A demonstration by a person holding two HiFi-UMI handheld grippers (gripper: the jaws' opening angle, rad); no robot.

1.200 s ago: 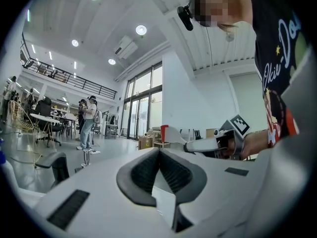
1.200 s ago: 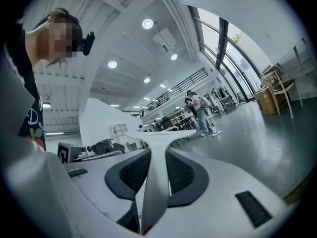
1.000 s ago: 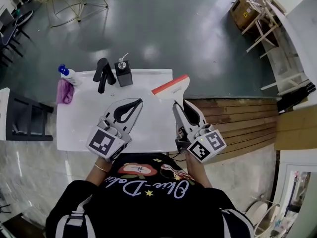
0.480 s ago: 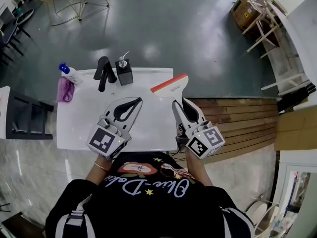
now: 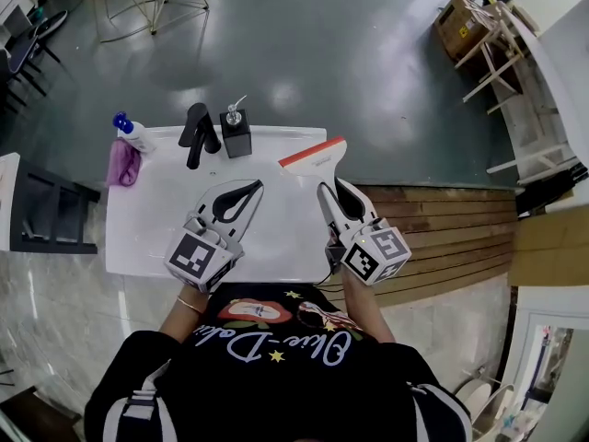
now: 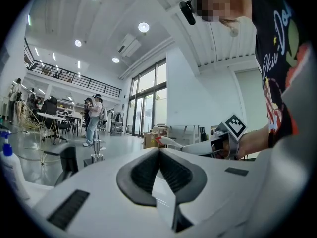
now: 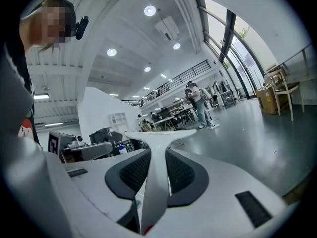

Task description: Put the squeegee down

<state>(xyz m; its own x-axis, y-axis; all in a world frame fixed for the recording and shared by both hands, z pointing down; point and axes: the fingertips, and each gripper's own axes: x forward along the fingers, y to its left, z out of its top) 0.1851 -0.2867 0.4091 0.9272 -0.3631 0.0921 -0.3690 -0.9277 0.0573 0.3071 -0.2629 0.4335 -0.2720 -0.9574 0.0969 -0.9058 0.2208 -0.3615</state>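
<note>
Right gripper [image 5: 331, 190] is pinching the squeegee [image 5: 317, 157] by its white handle. In the right gripper view the handle [image 7: 157, 150] runs straight between the two dark pads, with the jaws pressed on it from both sides. The squeegee head with its red blade strip sits at the far right corner of the white worktop [image 5: 147, 219], angled, with one end reaching about to the right edge. Can't tell whether it's resting on the surface or just above it.

Left gripper [image 5: 247, 190] is pressed together at the tips with nothing between the jaws. It sits over the middle of the worktop, well apart from the squeegee.

Along the far edge are a black faucet [image 5: 196, 132] and a black soap dispenser [image 5: 236, 136]. A spray bottle [image 5: 132, 132] and a purple cloth [image 5: 124, 166] are at the far left corner.

Step, as judged: the put-down isn't finished, since the grip is on the handle.

Risks:
- Releasing this close to the right edge could let the head overhang and tip the squeegee off onto the wooden decking [image 5: 433, 228] below.
- The narrow handle could pivot in the pads if lowered at a tilt, so the blade lands on one end and skids.
- Swinging it left for more room brings the head near the soap dispenser, which could be knocked over.
</note>
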